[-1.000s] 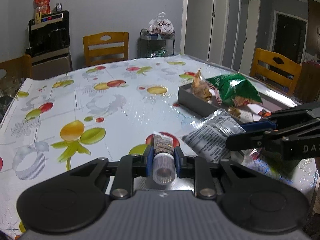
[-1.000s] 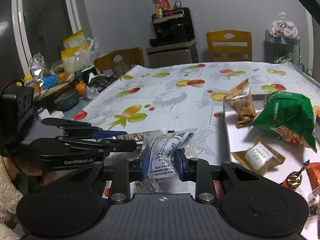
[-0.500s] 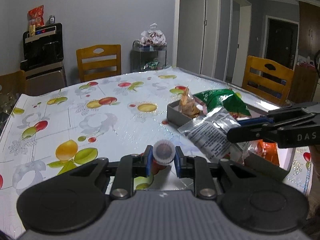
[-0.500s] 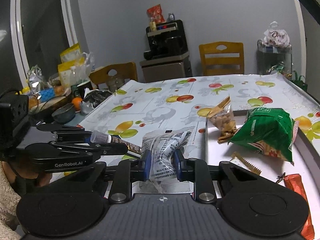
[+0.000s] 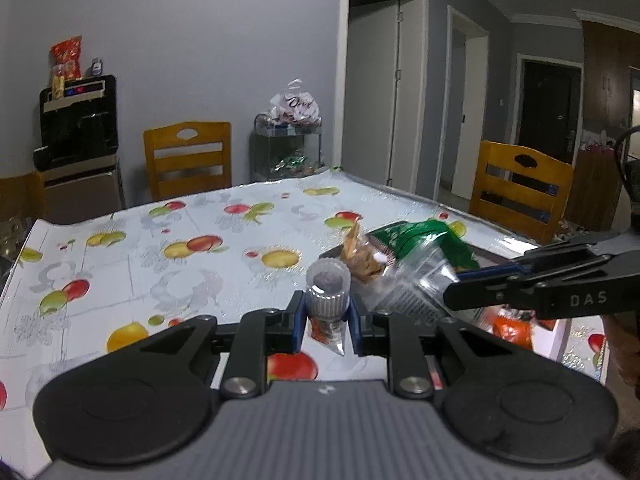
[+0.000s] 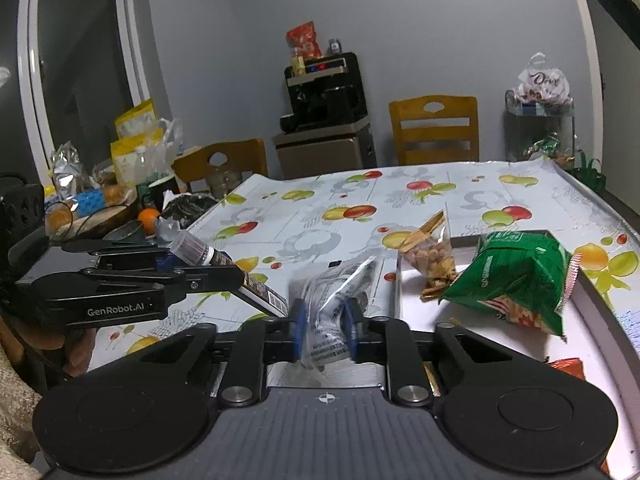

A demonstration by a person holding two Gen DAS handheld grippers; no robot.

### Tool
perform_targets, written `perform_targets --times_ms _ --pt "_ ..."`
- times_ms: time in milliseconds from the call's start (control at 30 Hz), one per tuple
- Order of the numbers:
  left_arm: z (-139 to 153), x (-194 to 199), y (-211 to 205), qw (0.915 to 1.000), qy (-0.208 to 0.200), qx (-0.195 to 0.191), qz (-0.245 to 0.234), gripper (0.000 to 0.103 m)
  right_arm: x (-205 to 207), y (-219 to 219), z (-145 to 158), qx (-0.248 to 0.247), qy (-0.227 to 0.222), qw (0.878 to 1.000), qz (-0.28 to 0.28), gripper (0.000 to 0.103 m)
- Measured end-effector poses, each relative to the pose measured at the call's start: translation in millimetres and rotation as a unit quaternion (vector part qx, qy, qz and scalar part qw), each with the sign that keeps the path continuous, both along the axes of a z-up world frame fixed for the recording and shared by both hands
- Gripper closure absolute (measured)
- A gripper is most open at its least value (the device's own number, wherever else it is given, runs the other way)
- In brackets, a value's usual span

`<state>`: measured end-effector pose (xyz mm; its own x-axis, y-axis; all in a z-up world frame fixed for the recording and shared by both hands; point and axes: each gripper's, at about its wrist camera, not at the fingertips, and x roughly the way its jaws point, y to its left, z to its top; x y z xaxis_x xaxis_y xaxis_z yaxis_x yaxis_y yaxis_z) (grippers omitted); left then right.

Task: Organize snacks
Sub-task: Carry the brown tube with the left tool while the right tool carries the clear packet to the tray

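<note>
Both hands have been lifting their loads off the fruit-printed tablecloth (image 5: pixel 168 280) — the left gripper (image 5: pixel 327 312) is pinching a clear-capped squeeze tube of dark snack paste (image 5: pixel 327 292), now tipped cap-up between nearly closed pads. The right gripper (image 6: pixel 324 326) is tightening to almost fully closed on a crinkly clear packet with black print (image 6: pixel 334 300), now hanging above the near left corner of the grey rectangular tray (image 6: pixel 600 300). In that tray a green crisp bag (image 6: pixel 516 276) is lying on the right and a clear nut pouch (image 6: pixel 430 256) at the far left — so both carried snacks seem about to join them.
</note>
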<state>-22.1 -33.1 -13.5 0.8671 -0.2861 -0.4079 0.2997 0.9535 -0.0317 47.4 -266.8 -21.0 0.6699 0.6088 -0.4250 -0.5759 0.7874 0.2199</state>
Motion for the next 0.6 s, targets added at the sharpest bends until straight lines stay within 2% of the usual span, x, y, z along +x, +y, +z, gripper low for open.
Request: perform_targets --times_ms 600 --pt "26.3 18.7 -64.9 0.9955 -0.030 -0.005 -0.089 0.085 -1.5 -60.6 1.6 0.005 -0.003 0.997 -0.077 0.087"
